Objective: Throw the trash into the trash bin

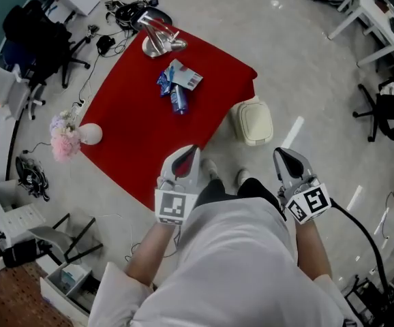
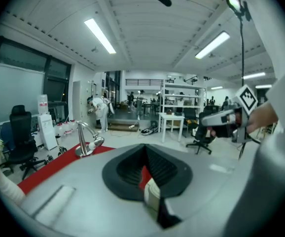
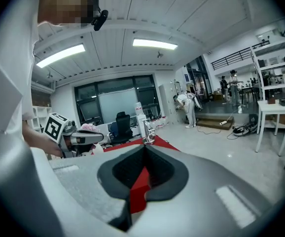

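Head view: the left hand-held gripper (image 1: 194, 150) and the right hand-held gripper (image 1: 281, 154) are both closed and empty. Ahead, the trash (image 1: 177, 87) lies on the mat (image 1: 135, 138), near the bin (image 1: 253, 121). Best to open one first, then pinch the trash in its middle.

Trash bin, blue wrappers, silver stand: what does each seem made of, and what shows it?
Trash bin: likely plastic, matte cream, smooth moulded lid.
Blue wrappers: probably glossy printed film, crinkled.
Silver stand: apparently polished metal, mirror-like glints.
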`<state>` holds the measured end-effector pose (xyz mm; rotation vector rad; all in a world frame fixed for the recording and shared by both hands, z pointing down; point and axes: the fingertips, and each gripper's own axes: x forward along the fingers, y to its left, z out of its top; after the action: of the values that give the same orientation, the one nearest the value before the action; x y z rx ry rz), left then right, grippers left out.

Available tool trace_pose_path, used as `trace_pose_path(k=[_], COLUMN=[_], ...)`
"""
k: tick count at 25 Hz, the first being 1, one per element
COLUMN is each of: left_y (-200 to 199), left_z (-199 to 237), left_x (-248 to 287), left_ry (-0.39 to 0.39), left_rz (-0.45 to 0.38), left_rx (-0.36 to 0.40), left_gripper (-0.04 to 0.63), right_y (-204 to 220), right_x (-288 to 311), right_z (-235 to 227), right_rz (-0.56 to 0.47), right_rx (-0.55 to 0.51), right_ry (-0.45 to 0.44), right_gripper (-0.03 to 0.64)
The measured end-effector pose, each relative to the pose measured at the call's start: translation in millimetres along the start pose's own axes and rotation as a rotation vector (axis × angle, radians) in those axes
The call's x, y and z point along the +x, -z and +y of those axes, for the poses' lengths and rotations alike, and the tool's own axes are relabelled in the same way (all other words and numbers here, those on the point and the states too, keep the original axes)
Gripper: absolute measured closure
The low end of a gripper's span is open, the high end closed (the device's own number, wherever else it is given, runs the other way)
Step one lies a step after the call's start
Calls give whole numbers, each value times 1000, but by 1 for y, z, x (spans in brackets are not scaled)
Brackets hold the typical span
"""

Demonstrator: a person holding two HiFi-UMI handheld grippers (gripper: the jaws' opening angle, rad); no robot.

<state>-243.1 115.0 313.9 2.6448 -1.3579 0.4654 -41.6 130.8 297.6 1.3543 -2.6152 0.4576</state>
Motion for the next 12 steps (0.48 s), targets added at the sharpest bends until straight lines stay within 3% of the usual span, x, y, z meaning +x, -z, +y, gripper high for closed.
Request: trace_pose_path(k=[2,7,12], left_y=[1,11,30], left_z=[0,-11,-28], left_x=[9,36,74], left_ry=[18,64,13], left_rz=[7,20,61], left_rx=[-28,-4,-109], left_gripper=[592,592,592], right_y=[3,21,62], right_x=[3,10,23], right_z=[-5,-33,-72], right_rz=[11,50,118], right_rx=[7,35,71], right_ry=[21,60,72], right_gripper=[617,617,617])
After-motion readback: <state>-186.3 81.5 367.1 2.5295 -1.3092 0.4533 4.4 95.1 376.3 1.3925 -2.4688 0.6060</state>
